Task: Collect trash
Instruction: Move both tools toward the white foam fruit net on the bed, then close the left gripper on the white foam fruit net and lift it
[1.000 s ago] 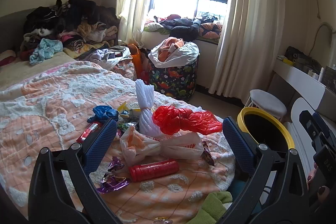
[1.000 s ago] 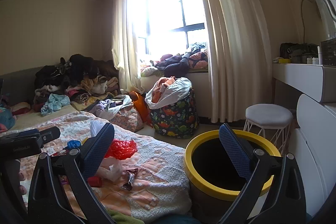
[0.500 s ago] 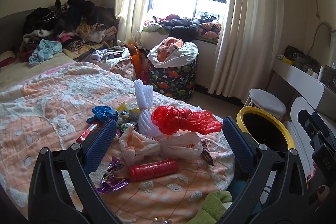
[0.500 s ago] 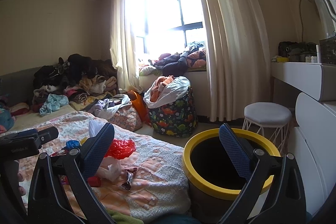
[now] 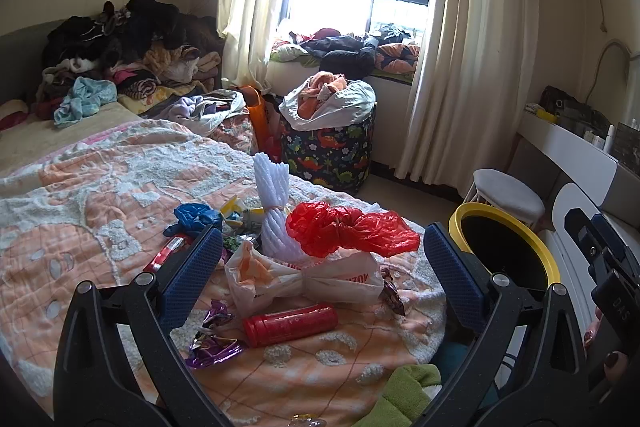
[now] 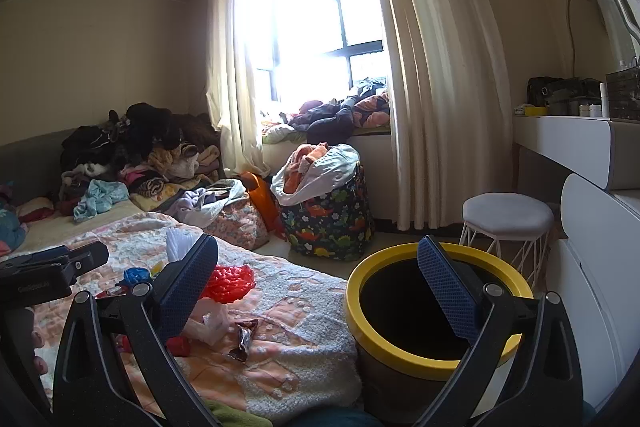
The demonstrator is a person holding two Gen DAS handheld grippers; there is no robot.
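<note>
Step in hand: approach, nothing collected yet. Your left tool (image 5: 320, 267) is spread wide and empty, aimed at the trash pile on the bed (image 5: 80, 195); your right tool (image 6: 318, 281) is likewise wide and empty, near the bin (image 6: 400, 355). Next move likely calls for lowering the left tool onto one piece. Trash: red bottle (image 5: 290, 319) lying flat, crumpled red bag (image 5: 348, 231), knotted white bag (image 5: 304, 277), purple wrapper (image 5: 212, 343). Bin, yellow-rimmed, just beside the bed.

Black claw (image 5: 320, 263), blue ribbed pads (image 5: 192, 269)
</note>
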